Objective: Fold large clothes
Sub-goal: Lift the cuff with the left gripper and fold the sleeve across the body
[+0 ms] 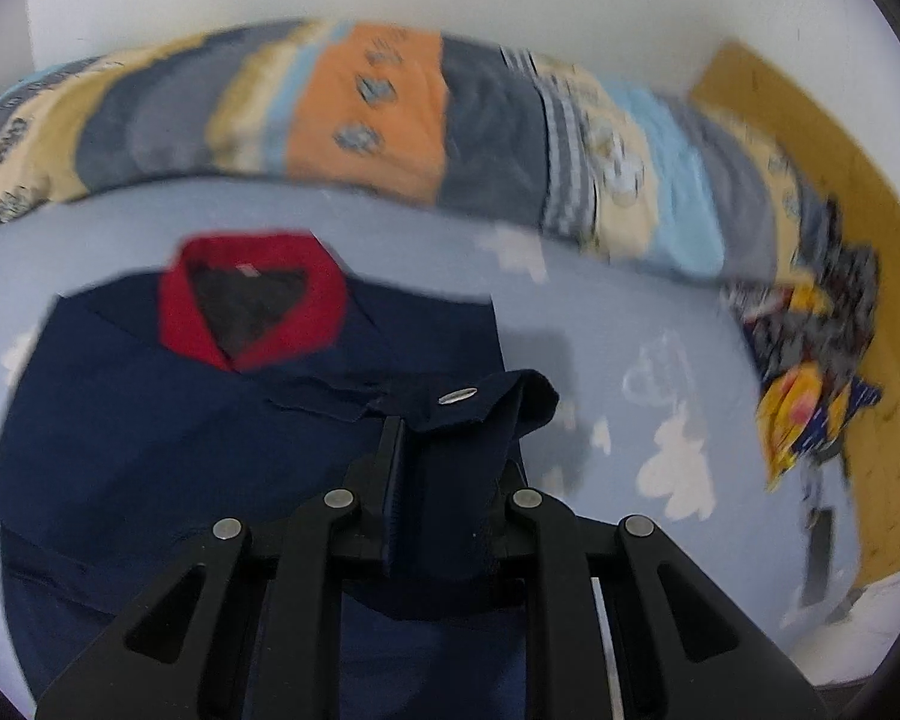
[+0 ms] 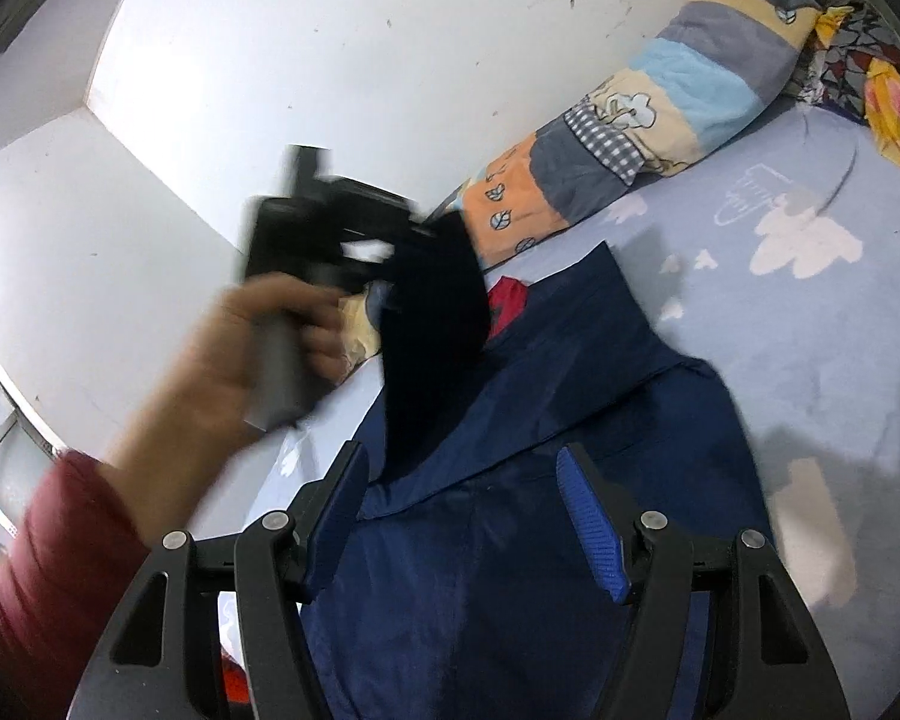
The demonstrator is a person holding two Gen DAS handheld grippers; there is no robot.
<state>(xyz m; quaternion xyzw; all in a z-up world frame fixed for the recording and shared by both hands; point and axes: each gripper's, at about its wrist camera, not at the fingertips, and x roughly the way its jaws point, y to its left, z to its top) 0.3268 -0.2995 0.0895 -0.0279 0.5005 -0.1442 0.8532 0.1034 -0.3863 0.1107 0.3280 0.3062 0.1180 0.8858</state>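
Two grippers work one navy jacket (image 1: 150, 420) on the bed (image 1: 660, 372). Left gripper (image 1: 444, 480) pinches its cuff (snap at twelve o'clock); right gripper (image 2: 462, 516) hangs open, empty.

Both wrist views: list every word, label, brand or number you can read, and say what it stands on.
None can be read.
Neck label inside the red collar of the navy jacket: too small and blurred.
Quilt and bedsheet: leaf and cloud pictures only, no lettering.
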